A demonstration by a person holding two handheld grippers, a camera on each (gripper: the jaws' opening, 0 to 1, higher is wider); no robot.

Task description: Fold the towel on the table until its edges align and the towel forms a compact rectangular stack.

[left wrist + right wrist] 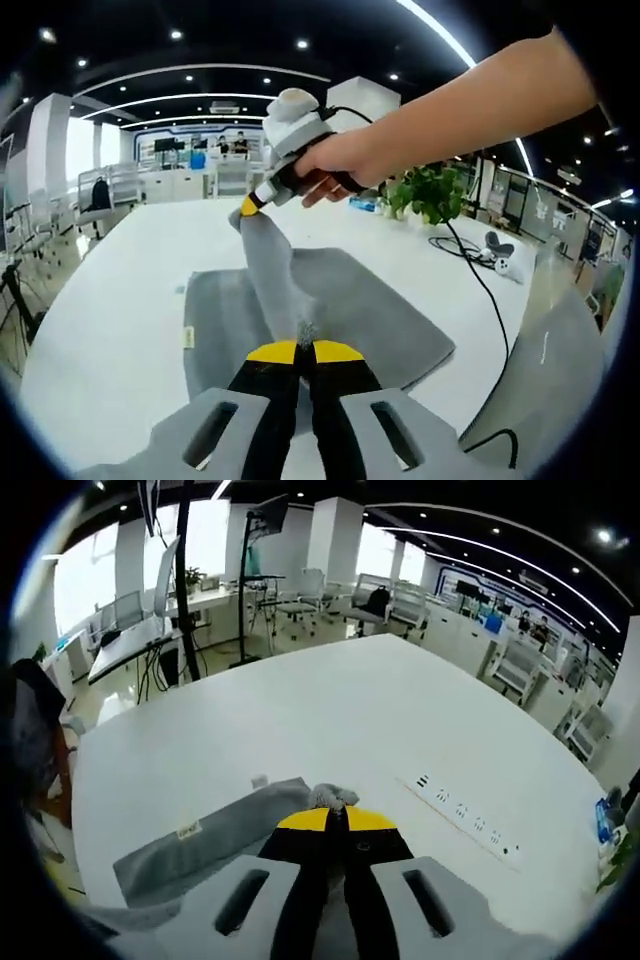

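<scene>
On the white table (110,300) lies the grey towel (390,320), spread partly flat with one strip of it lifted clear of the surface. Left gripper (305,352): jaws pressed together, pinching a tuft of towel at the near end of the lifted strip. Right gripper (250,204): seen from the left gripper view held in a hand (335,165), its yellow tip pinching the far end of the same strip above the table. The strip runs taut between the two grippers (roughly upright in the left gripper view).

From the right gripper view, the right gripper's jaws are pressed together on a bunched bit of towel, with the rest of the cloth trailing down to the left; a small label (187,829) shows on its edge. A white power strip (462,815) lies on the table near the gripper. A potted plant (432,190) and a black cable (480,280) sit at the table's far side.
</scene>
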